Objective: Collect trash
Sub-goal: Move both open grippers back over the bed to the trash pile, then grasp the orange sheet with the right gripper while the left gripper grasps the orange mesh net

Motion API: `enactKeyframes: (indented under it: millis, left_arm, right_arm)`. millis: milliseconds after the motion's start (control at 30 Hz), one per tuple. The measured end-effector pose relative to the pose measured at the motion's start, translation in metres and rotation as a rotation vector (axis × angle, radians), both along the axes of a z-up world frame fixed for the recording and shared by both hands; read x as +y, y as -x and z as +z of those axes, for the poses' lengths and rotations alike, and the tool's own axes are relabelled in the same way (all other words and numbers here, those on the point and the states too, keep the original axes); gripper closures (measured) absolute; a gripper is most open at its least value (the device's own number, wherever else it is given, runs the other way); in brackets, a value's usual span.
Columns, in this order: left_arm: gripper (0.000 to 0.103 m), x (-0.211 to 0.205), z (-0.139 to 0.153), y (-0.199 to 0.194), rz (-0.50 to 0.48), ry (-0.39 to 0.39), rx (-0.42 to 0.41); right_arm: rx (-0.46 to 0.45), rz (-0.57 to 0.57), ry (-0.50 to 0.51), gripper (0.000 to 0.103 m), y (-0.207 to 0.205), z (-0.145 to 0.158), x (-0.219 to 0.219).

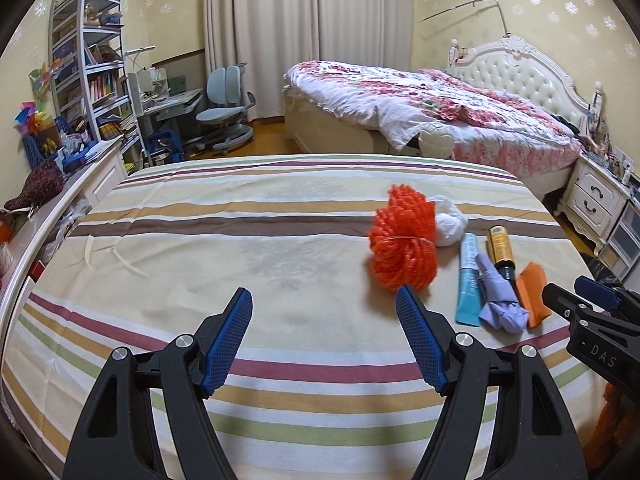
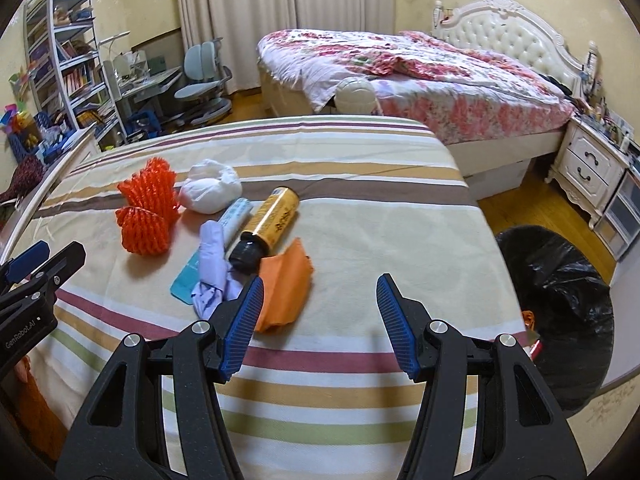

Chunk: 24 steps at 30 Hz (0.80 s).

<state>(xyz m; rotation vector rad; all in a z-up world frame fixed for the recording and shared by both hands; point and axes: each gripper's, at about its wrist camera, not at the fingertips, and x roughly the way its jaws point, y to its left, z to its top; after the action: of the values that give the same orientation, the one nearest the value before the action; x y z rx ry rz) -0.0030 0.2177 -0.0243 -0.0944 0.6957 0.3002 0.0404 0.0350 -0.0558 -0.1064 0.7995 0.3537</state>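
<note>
Trash lies on a striped cloth table (image 1: 200, 240) (image 2: 380, 208): an orange foam net (image 1: 402, 240) (image 2: 148, 212), a white crumpled wad (image 1: 450, 222) (image 2: 210, 186), a teal tube (image 1: 469, 280) (image 2: 212, 252), a yellow bottle with black cap (image 1: 502, 252) (image 2: 270, 228), a lilac crumpled piece (image 1: 500, 300) (image 2: 214, 272) and an orange paper (image 1: 532, 292) (image 2: 284, 292). My left gripper (image 1: 324, 320) is open and empty, left of the pile. My right gripper (image 2: 320, 308) is open and empty, just right of the orange paper; it also shows in the left wrist view (image 1: 580, 292).
A bin with a black bag (image 2: 560, 280) stands on the floor right of the table, with some trash in it. A flowered bed (image 2: 420, 80), a nightstand (image 2: 588, 164), a desk chair (image 1: 224, 112) and shelves (image 1: 88, 60) stand behind.
</note>
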Motion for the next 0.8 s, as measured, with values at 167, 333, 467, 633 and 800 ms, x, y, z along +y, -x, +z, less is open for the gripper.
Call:
enactKeyframes:
  millis: [167,333,467,633,800]
  left_arm:
    - [0.031,0.011,-0.003,0.002,0.016,0.012,0.006]
    - [0.031,0.015,-0.005,0.003,0.012,0.023,0.008]
    - [0.031,0.011,-0.006,0.001,-0.002,0.024,0.008]
    - [0.031,0.008,-0.009,-0.002,-0.011,0.031,0.016]
    - [0.031,0.003,-0.01,-0.004,-0.02,0.038,0.014]
  right_arm:
    - [0.03,0.016,0.037,0.046,-0.004,-0.007,0.016]
    - [0.045,0.023,0.056,0.051,-0.006,-0.01,0.023]
    - [0.077,0.027,0.06,0.06,-0.008,-0.015,0.022]
    - [0.072,0.031,0.068,0.061,-0.006,-0.016,0.022]
    - [0.065,0.033,0.081,0.069,-0.008,-0.017,0.02]
